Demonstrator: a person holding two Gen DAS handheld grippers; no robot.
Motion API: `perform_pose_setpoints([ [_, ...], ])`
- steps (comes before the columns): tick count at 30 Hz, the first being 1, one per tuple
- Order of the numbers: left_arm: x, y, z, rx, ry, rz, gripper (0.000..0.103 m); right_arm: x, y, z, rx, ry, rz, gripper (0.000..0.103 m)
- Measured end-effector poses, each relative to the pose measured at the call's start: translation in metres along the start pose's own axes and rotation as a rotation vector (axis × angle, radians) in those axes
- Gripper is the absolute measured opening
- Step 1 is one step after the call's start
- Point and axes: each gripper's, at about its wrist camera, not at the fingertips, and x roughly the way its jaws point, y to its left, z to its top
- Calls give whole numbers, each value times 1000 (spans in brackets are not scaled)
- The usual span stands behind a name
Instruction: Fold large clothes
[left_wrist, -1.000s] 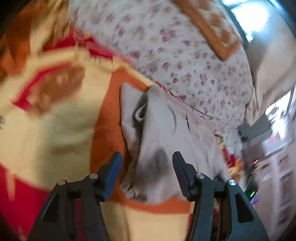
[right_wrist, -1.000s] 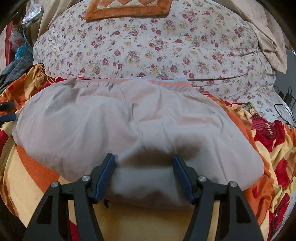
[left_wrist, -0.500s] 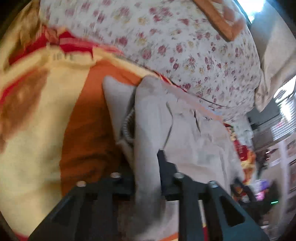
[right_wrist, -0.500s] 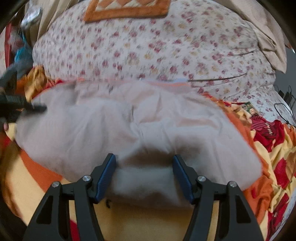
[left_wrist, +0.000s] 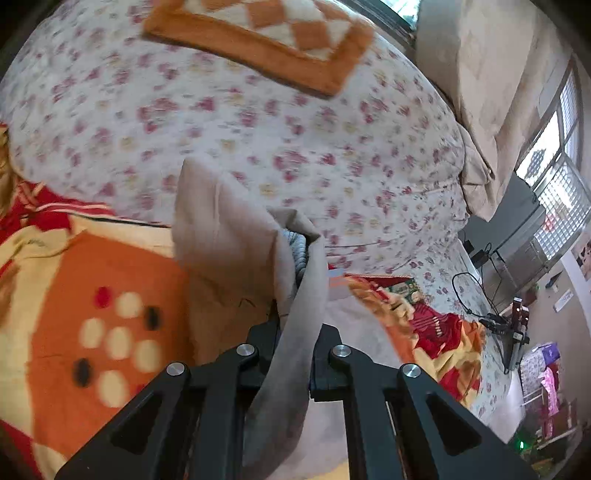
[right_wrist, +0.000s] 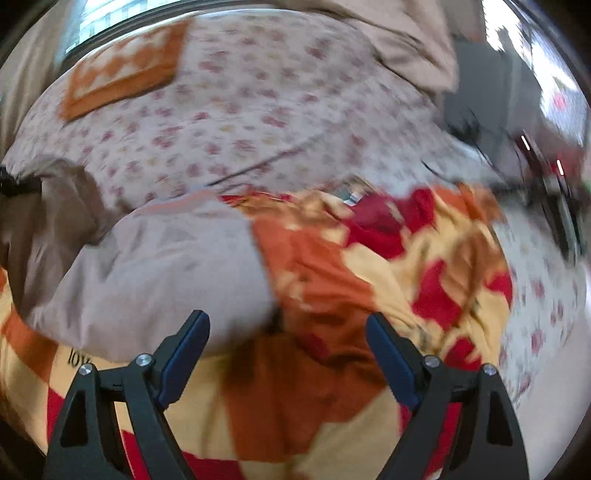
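A pale grey-beige garment (right_wrist: 155, 273) lies folded on an orange, red and yellow patterned blanket (right_wrist: 332, 398). My left gripper (left_wrist: 293, 332) is shut on an edge of the garment (left_wrist: 229, 236) and holds it lifted off the blanket, so the cloth hangs between the jaws. My right gripper (right_wrist: 286, 341) is open and empty, low over the blanket at the garment's right edge, with its left finger (right_wrist: 184, 343) over the cloth. The left gripper shows small at the far left of the right wrist view (right_wrist: 14, 184).
A big floral duvet (left_wrist: 229, 110) is piled behind the garment, with an orange checked mat (left_wrist: 266, 40) on top. Beige bedding (left_wrist: 491, 74) lies at the back right. Cables and cluttered shelves (left_wrist: 513, 325) stand to the right, by a window (left_wrist: 554, 162).
My left gripper has shut on the garment's edge and lifted it up. My right gripper has stayed open and swung right, from the garment's middle to its right edge.
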Motion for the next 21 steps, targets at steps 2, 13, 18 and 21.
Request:
perform_pose_setpoints([
  [2, 22, -24, 0, -3, 12, 14, 1, -3, -24, -2, 76, -6, 18, 89],
  [13, 137, -113, -63, 106, 183, 7, 3, 23, -86, -15, 143, 89, -82, 85],
  [18, 152, -119, -104, 131, 220, -39, 21, 25, -113, -22, 199, 102, -91, 85],
  [21, 130, -125, -106, 133, 220, -108, 26, 28, -115, -22, 212, 106, -84, 85],
])
